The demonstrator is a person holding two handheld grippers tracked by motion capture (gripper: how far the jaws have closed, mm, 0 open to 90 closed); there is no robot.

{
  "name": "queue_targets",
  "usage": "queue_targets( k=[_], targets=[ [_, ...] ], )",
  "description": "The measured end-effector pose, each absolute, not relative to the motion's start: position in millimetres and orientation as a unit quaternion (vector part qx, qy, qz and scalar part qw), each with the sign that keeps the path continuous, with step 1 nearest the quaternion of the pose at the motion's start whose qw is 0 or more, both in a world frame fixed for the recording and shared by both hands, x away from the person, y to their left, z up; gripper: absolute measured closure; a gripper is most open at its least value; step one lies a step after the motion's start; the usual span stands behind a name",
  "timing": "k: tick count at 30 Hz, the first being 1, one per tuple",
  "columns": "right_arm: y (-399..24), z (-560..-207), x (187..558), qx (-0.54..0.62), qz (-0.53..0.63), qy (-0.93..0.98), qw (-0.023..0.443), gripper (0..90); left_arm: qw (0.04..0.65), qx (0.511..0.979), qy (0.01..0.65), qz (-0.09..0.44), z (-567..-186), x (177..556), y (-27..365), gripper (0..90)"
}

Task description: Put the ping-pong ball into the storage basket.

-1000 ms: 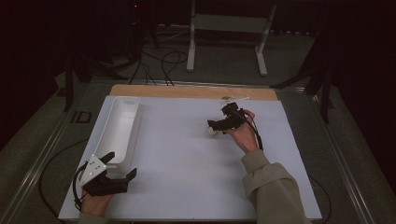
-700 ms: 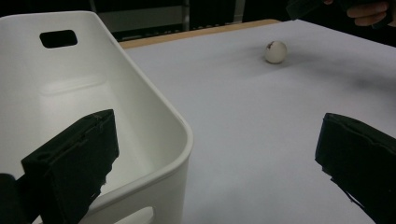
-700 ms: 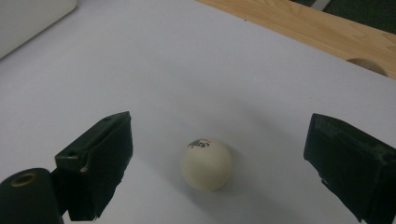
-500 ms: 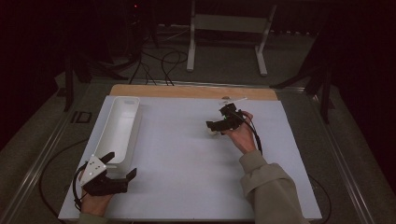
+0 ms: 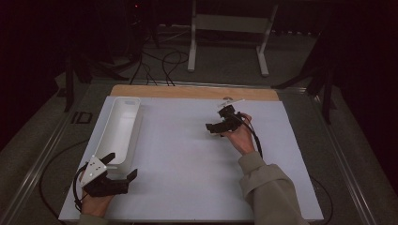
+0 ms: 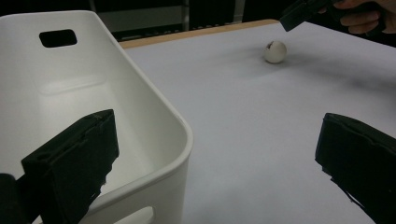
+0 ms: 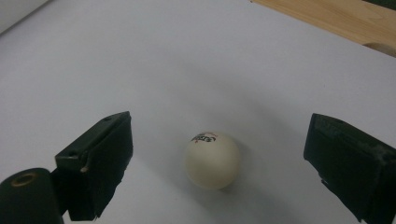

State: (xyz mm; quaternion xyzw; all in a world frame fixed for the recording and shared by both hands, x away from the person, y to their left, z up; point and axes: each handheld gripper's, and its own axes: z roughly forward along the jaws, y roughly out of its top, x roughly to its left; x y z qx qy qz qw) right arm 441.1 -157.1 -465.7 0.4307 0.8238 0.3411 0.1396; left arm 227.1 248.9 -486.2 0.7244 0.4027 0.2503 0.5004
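A small cream-white ball with a printed logo [image 7: 213,160] lies on the white sheet covering the desk [image 5: 187,154], toward its far right part, well apart from the long white plastic bin with cut-out handles [image 5: 121,129] that stands along the left edge. The right claw [image 7: 219,163] hovers over the ball with its two black jaws spread wide, one on either side of it and neither touching it; in the high view this claw [image 5: 219,124] sits in front of the person's right hand [image 5: 240,137]. The left claw [image 5: 117,169] rests at the near left corner, jaws apart and empty, straddling the near end wall of the bin, one jaw inside and one outside.
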Motion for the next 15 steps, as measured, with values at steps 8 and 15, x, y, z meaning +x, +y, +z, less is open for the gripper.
queue_targets(
  k=[8,15],
  targets=[
    [-154.8,-468.7,441.7,0.43,0.333,0.828,0.138,7.9,0.501,0.724,0.403,0.25,-486.2,227.1,248.9,0.0],
    [-154.1,-471.8,442.3,0.433,0.327,0.829,0.138,7.9,0.501,0.724,0.403,0.25,-486.2,227.1,249.0,0.0]
  ],
)
